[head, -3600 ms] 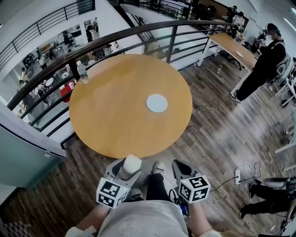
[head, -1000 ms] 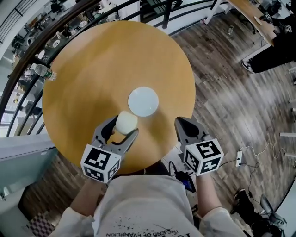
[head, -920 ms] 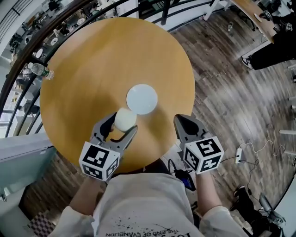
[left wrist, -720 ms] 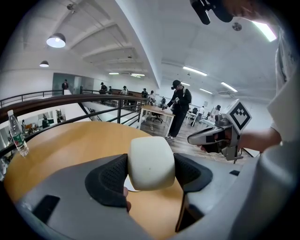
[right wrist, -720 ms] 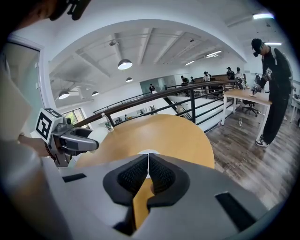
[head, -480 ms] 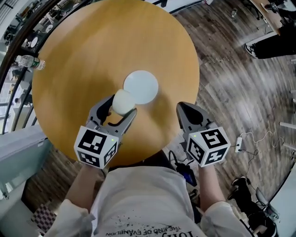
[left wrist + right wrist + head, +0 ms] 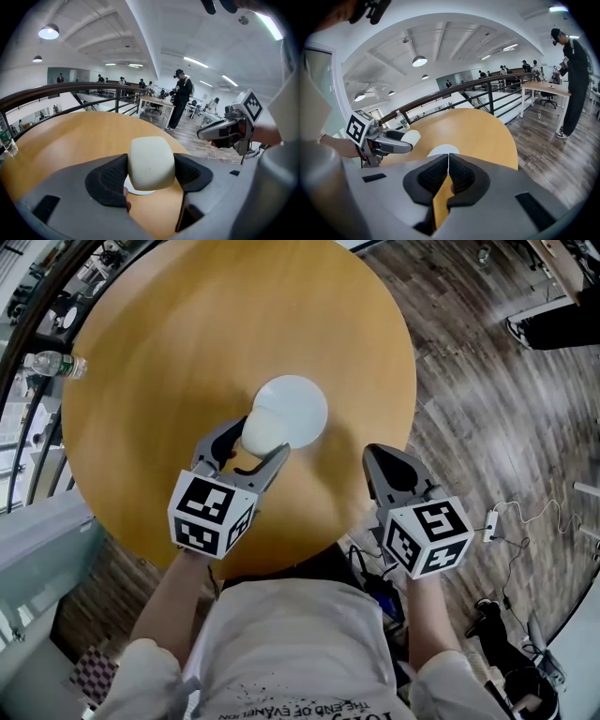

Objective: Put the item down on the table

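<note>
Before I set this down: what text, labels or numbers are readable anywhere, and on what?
"OF EVANELION", upside down, cut off at the frame edge: print on the person's shirt.
Water bottle label: too small to read.
Left gripper and right gripper cubes: black-and-white patterns only, no words.
White item: no marking visible.

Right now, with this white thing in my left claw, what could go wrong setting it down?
The item in the left claw hangs over the edge of the disc; landing half on it, it may tip. It looks rounded and raised above the table, so opening early could let it drop and roll.
</note>
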### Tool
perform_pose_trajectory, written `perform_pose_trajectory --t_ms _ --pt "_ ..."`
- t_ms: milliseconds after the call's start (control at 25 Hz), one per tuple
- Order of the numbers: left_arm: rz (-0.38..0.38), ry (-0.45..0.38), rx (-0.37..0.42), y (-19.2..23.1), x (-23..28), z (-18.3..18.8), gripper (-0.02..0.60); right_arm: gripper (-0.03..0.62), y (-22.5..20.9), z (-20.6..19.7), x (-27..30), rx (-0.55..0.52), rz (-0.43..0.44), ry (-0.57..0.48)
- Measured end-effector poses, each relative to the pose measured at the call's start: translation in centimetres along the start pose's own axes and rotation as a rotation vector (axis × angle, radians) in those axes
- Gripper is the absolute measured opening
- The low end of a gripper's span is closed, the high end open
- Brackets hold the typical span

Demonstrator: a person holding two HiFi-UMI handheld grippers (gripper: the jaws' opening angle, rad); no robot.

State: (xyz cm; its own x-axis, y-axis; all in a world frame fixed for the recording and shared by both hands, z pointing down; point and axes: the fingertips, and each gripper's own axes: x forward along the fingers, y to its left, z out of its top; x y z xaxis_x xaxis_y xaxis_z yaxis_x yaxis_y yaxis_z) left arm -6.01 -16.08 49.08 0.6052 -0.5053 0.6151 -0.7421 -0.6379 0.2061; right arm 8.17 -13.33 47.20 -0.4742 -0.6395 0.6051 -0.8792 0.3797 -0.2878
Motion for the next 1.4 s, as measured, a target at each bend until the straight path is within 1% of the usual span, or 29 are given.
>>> perform_pose_trajectory --t_ms 400,680,1120,1280,1400 --pt "-0.006 0.096 0.048 1.4 4.6 -1.9 0.321 0.025 -0.9 -1.5 0.9 0.034 -0.006 0.022" --pt "-0.023 0.179 0.130 2.0 7.4 -3.5 0.321 0.025 -1.3 -2.1 1.4 0.057 -0.009 0.032" --pt "-0.055 0.251 0.157 2.6 10.4 -4.9 0.321 0.025 -1.8 -3.0 2.1 0.087 -0.016 0.051" --pt "-0.058 0.282 0.153 2.3 11.3 -5.4 0.321 0.025 -2.4 -3.5 2.0 0.097 -0.019 0.056" --pt "-0.057 0.291 0.161 2.5 11.9 -5.7 0.321 0.025 -2.5 -3.7 2.1 0.103 -0.019 0.057"
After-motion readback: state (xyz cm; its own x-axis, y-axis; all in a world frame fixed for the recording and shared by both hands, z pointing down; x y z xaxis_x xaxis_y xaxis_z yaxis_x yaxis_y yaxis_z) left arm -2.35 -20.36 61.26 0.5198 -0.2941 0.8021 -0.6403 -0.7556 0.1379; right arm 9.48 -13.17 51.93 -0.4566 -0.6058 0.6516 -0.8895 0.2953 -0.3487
